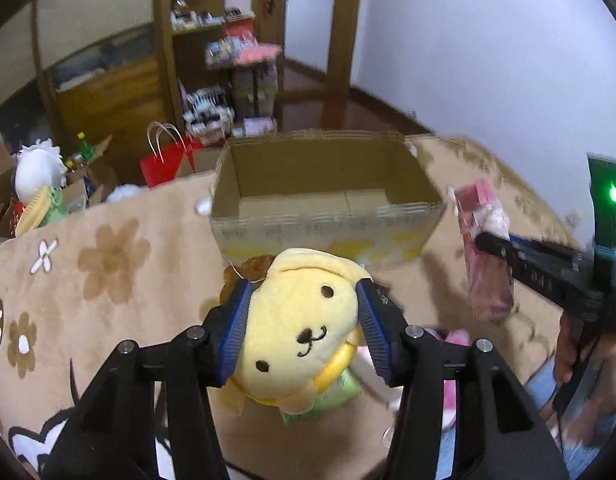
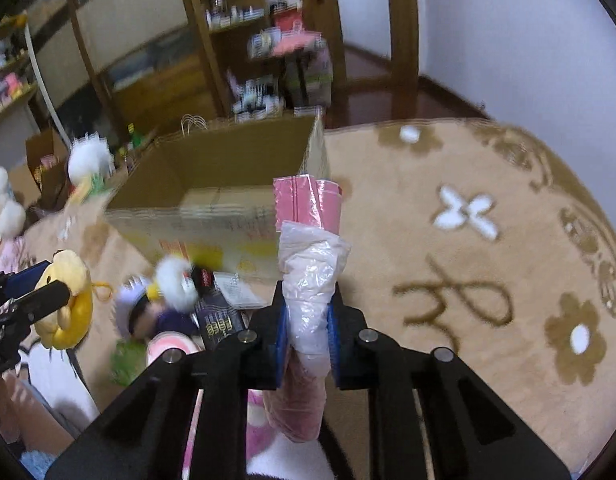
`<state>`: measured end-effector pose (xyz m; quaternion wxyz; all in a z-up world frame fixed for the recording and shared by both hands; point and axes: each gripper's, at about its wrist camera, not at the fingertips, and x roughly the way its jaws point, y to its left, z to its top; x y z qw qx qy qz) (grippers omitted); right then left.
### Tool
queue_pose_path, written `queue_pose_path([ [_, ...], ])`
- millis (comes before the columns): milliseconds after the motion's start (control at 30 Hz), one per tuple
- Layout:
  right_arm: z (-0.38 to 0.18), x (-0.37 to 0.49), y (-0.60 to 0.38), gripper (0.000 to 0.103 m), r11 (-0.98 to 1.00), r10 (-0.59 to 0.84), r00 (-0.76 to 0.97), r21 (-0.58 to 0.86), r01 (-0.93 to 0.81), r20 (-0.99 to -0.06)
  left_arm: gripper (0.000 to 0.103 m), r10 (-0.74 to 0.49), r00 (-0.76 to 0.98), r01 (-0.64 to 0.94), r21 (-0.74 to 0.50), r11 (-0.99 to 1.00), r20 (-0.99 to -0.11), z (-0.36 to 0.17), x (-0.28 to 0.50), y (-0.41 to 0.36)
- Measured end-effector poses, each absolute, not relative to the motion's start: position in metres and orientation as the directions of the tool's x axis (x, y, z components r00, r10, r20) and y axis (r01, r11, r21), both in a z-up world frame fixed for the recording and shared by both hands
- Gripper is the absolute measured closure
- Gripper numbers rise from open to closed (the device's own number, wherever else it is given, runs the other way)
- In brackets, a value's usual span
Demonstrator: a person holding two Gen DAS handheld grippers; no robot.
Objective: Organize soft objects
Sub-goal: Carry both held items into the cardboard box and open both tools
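- Step, judged: carry both items over the box (image 1: 328,184) rim, then release; keep the squeeze until above the opening.
- Left hand-held gripper (image 1: 303,328) clamped on plush (image 1: 295,320); box at 12 o'clock.
- Right hand-held gripper (image 2: 308,332) clamped on pink pack (image 2: 308,272); box at 11 o'clock, near.

the room is evenly lit by soft indoor light, brightest on the white wall (image 1: 488,60) at right. colours look slightly washed. fisheye distortion bends the shelves (image 2: 243,40) and rug (image 2: 488,240) edges, with black vignette in the corners. motion blur smears the background and floor toys in the right wrist view. shadows are faint and short.
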<state>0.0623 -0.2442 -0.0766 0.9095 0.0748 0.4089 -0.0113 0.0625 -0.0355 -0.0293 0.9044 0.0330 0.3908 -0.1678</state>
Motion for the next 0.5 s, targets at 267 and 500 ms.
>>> queue_pose_path([
  [267, -0.033, 0.076, -0.239, 0.085, 0.994, 0.034, 0.75, 0.1, 0.044, -0.66, 0.051, -0.242, 0.735, 0.316, 0.004, 0.949, -0.633, 0.014, 0.099, -0.042],
  [500, -0.01, 0.103, -0.224, 0.085, 0.996, 0.058, 0.782, 0.093, 0.001, -0.621, 0.051, -0.233, 0.782, 0.291, 0.008, 0.957, -0.578, 0.023, 0.135, -0.044],
])
